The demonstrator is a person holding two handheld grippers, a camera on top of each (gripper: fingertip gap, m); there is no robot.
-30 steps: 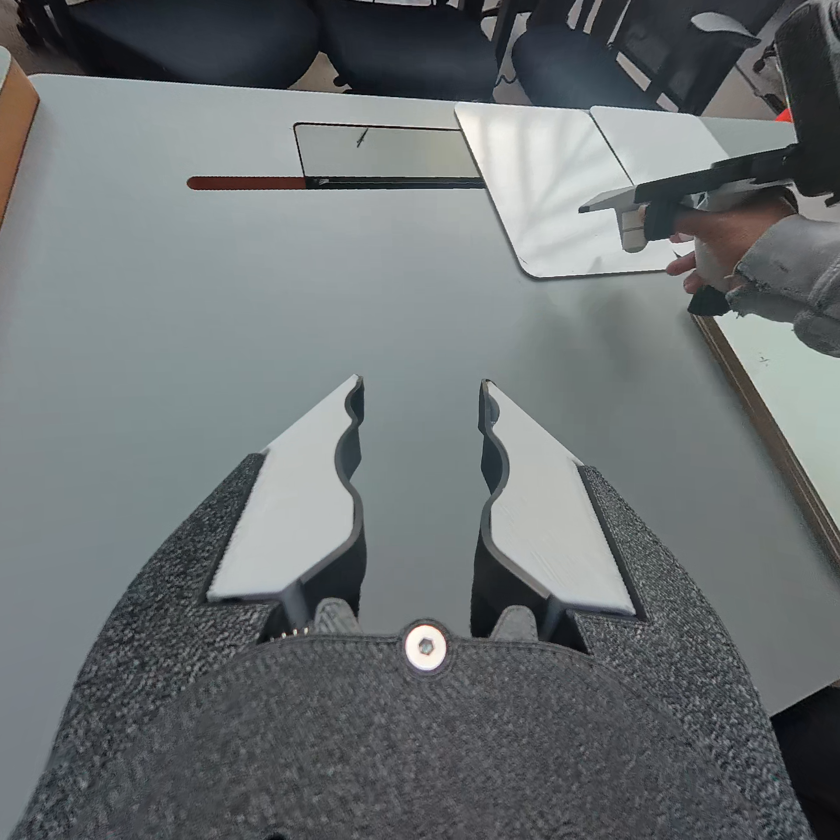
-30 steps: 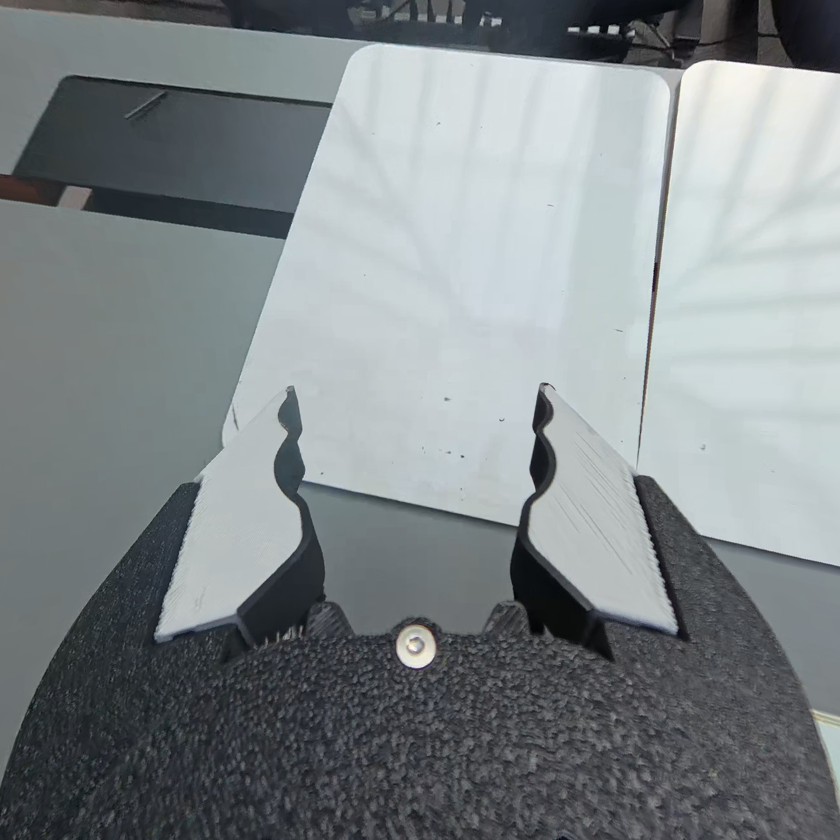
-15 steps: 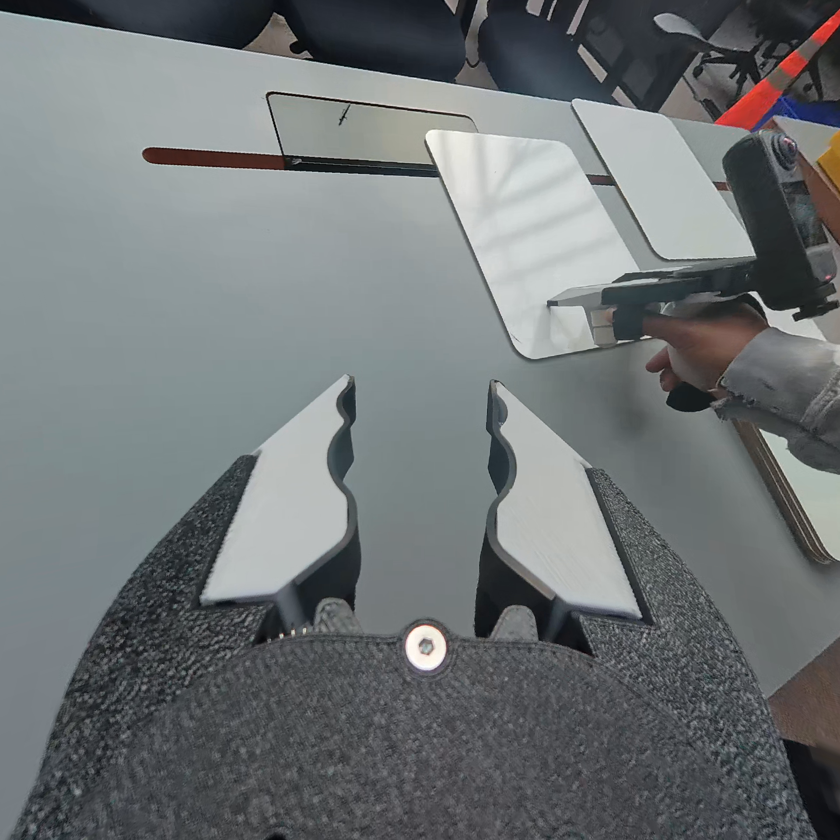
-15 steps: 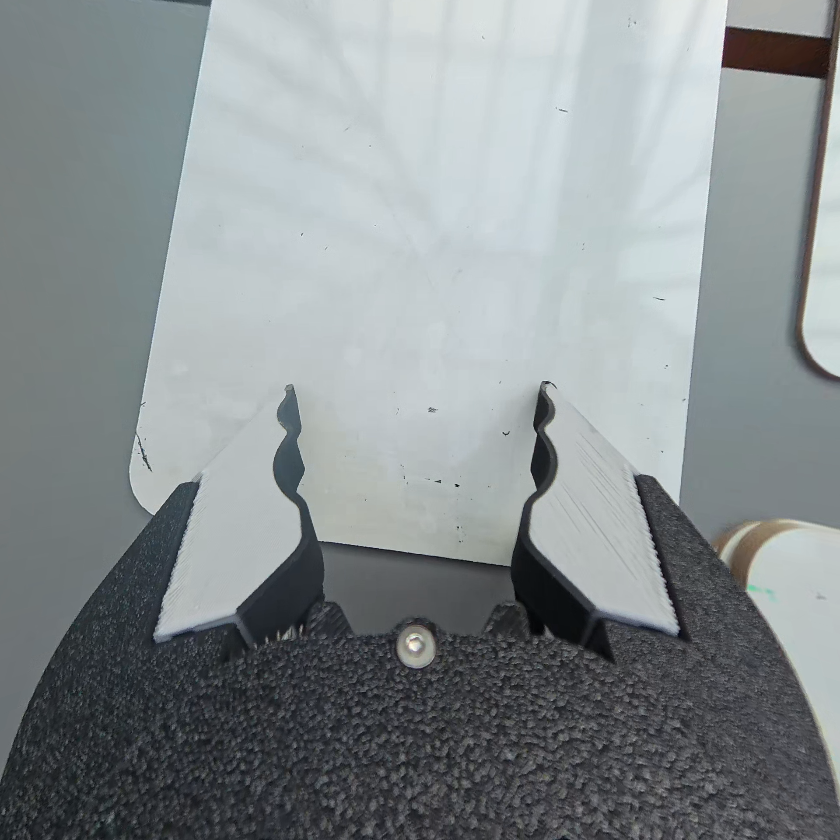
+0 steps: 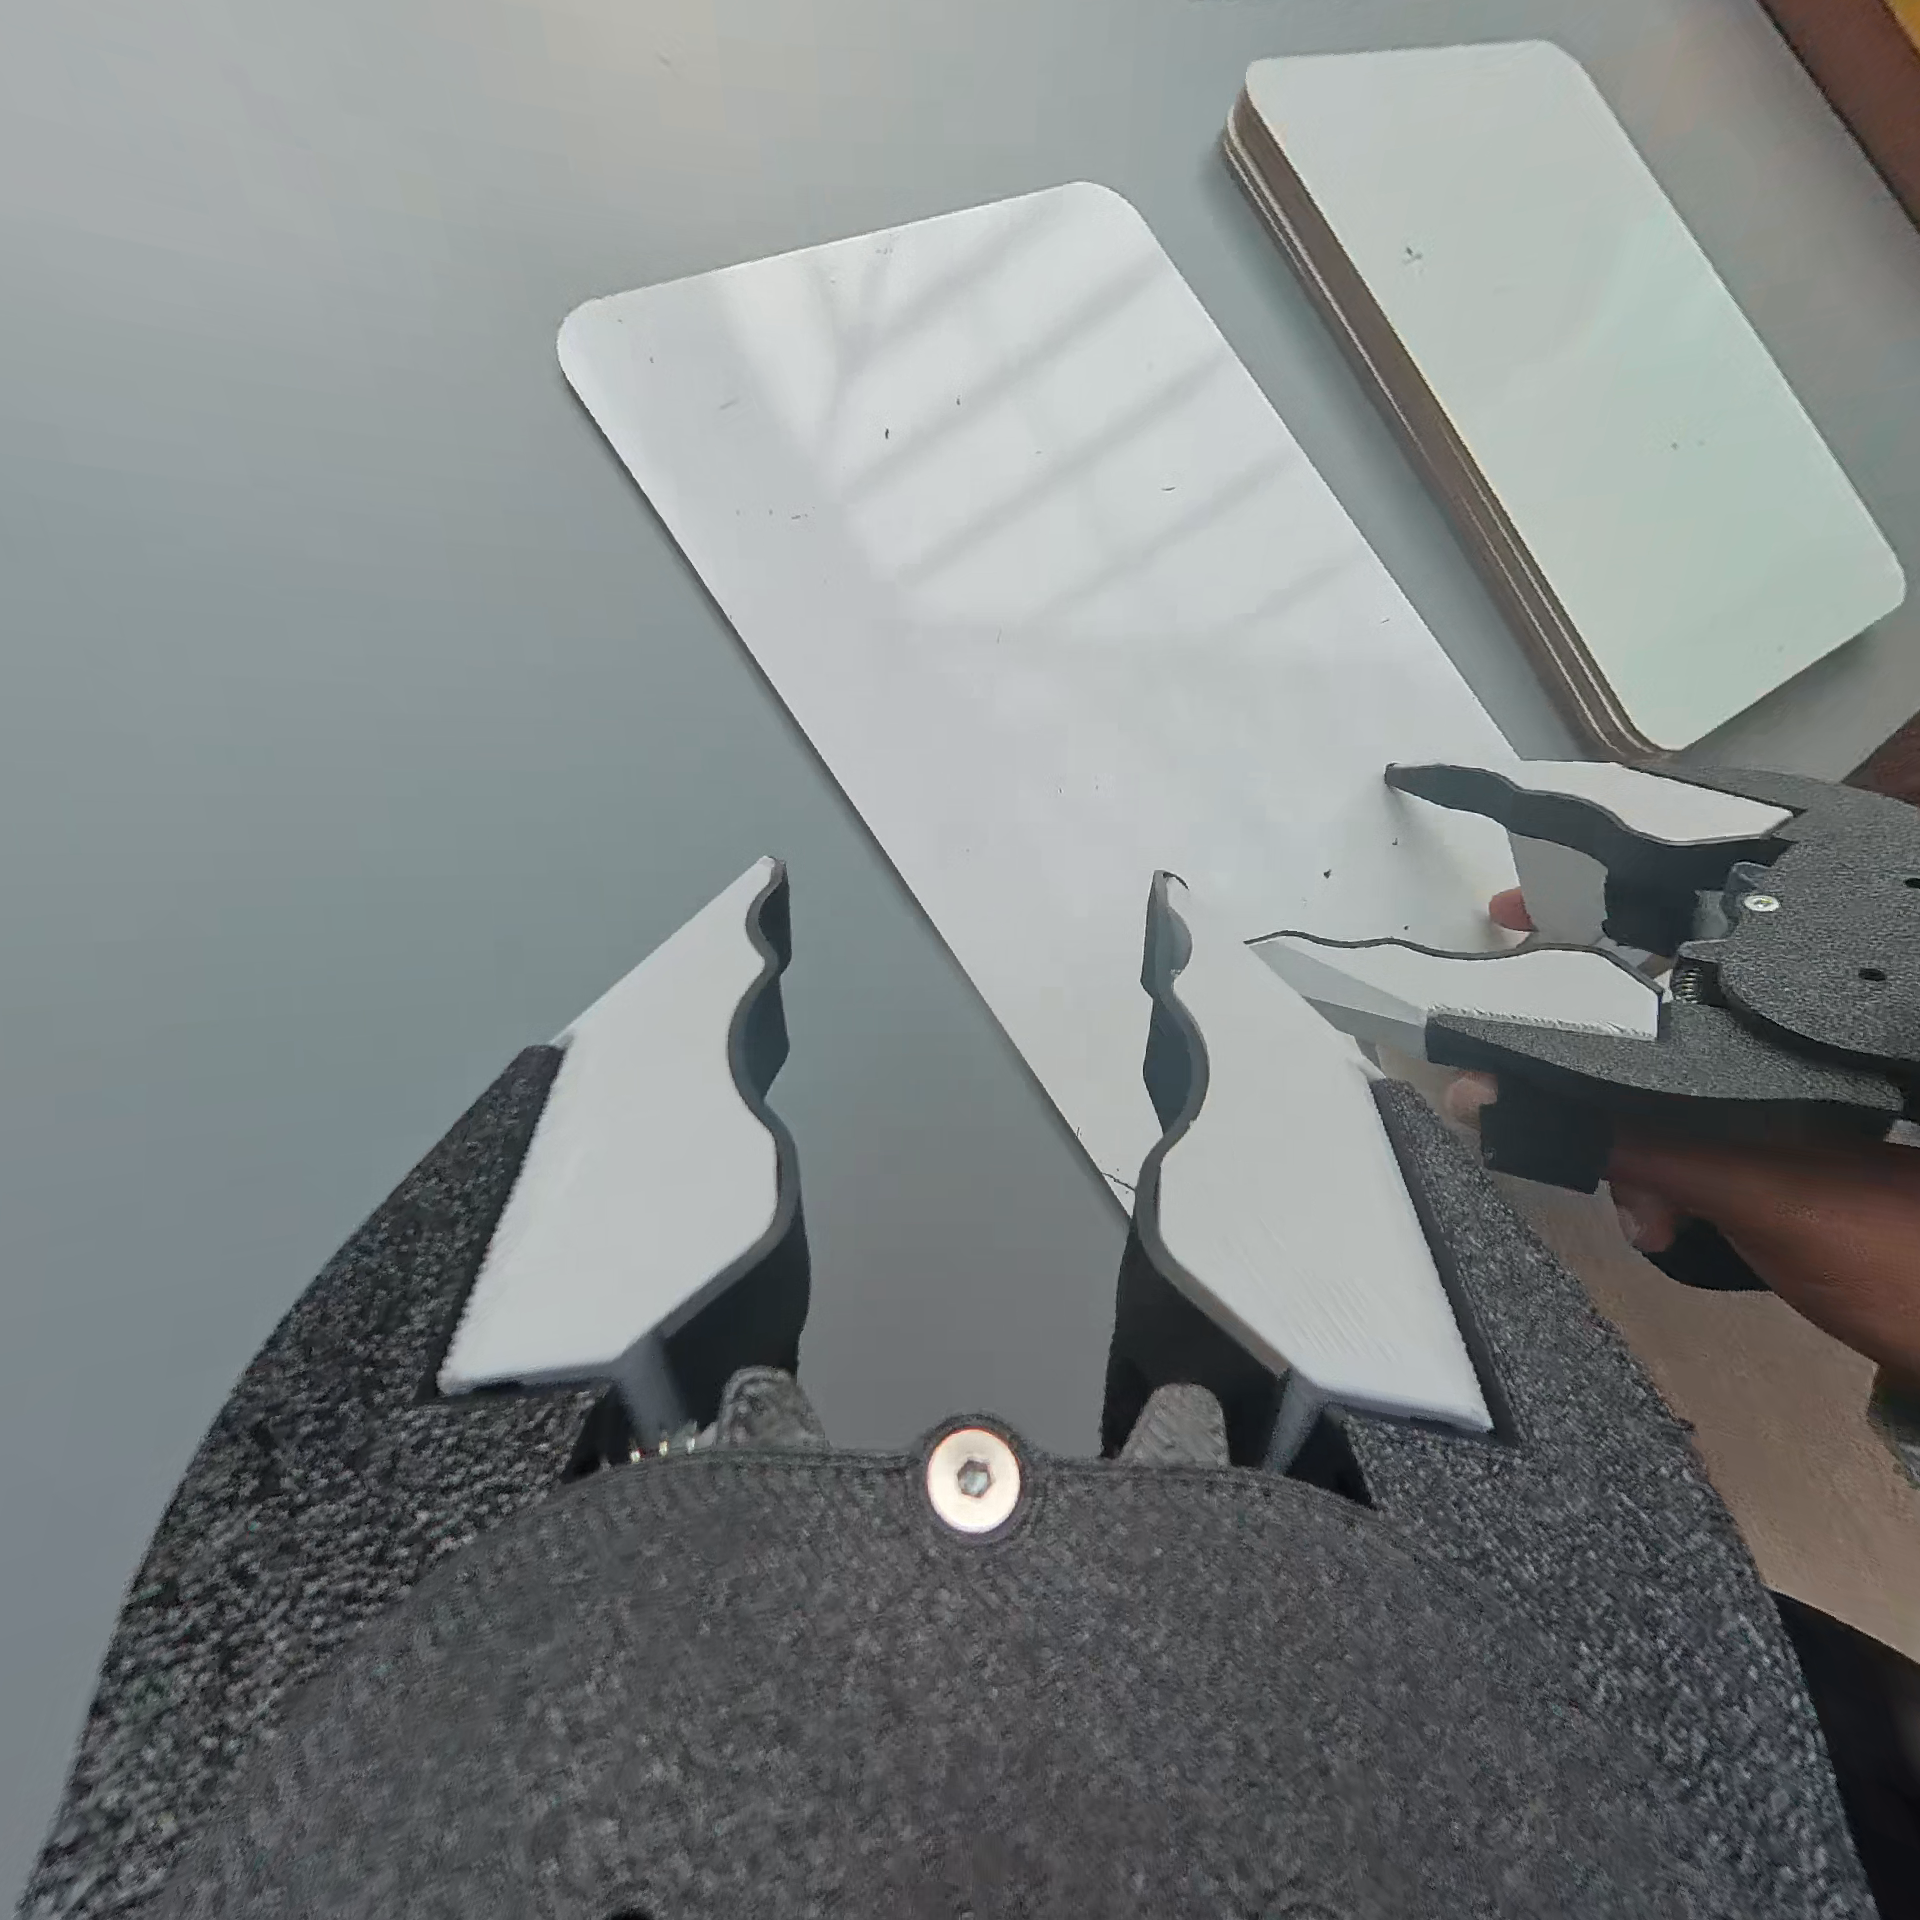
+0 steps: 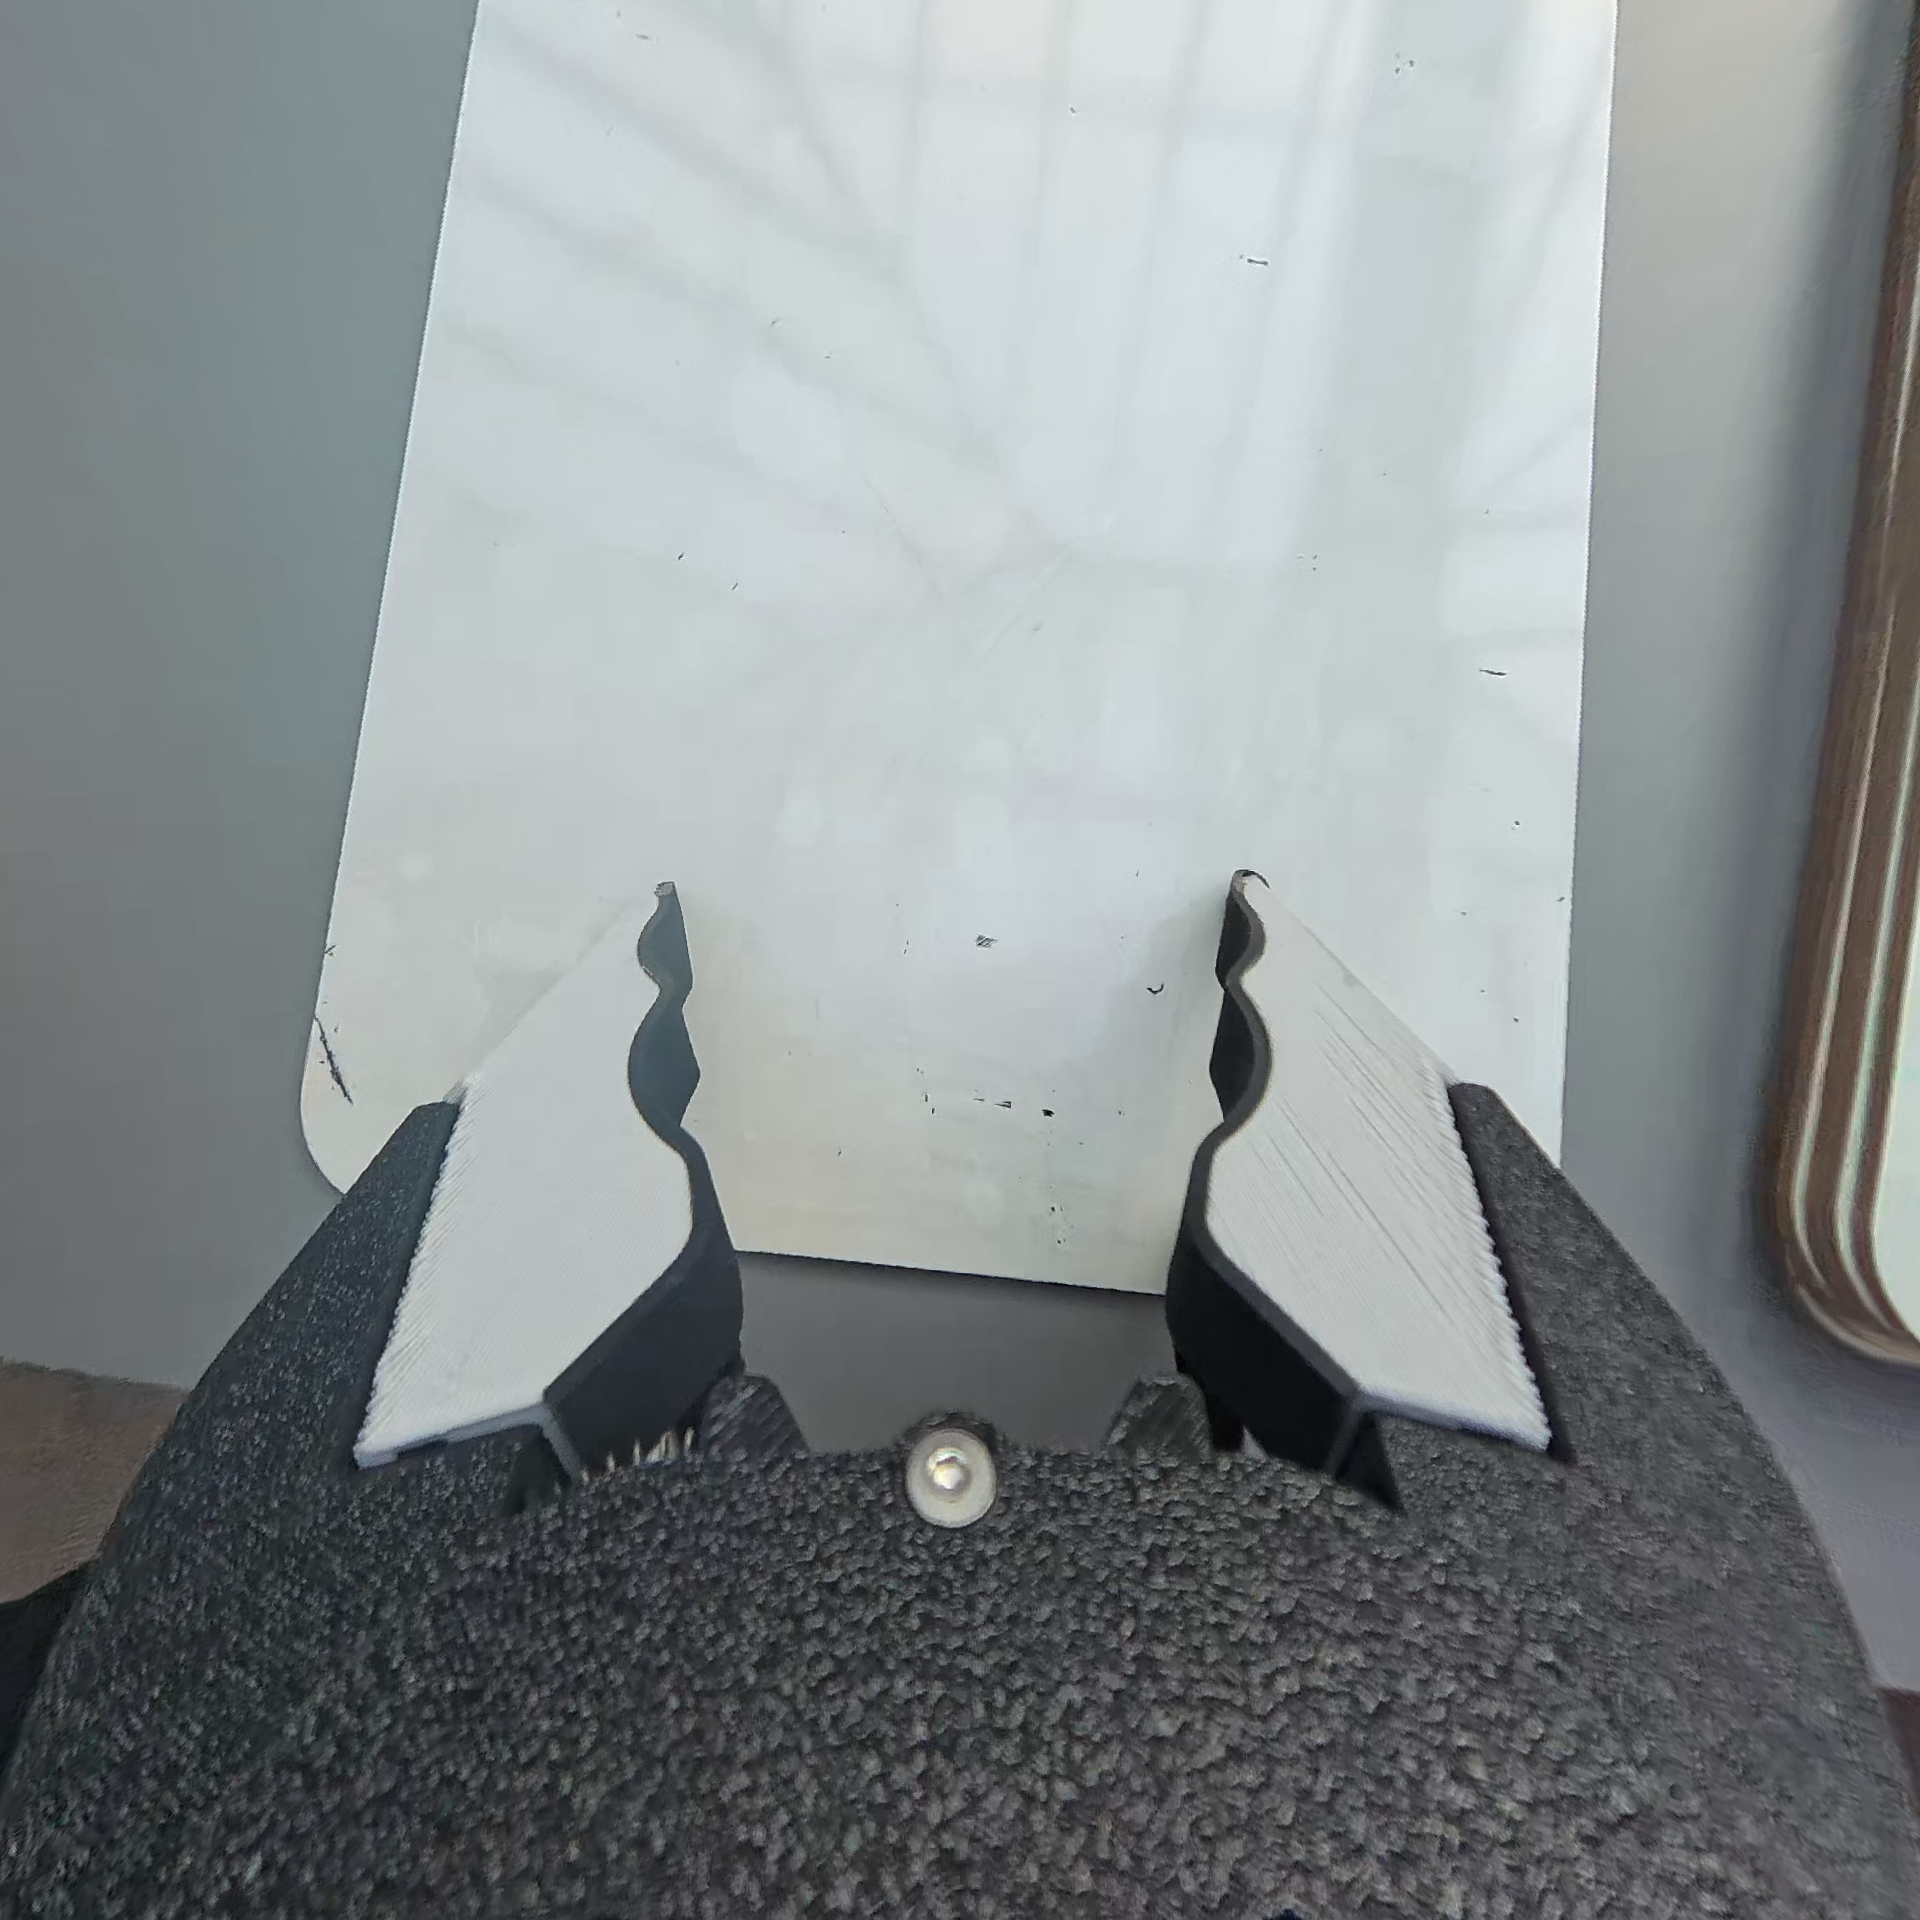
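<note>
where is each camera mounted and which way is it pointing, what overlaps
Left wrist view: on the left tool, facing down across the grey table; its open fingers, the right tool and a hand show.
Right wrist view: on the right tool, over the near end of the thin white rounded board; open fingers show.
Shared: that board and the stack of white boards.

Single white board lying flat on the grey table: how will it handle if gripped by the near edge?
The white board looks thin and flush with the table, so its edge is probably hard to get under. Its glossy face suggests it may slip. It looks rigid, unlikely to flop.
</note>
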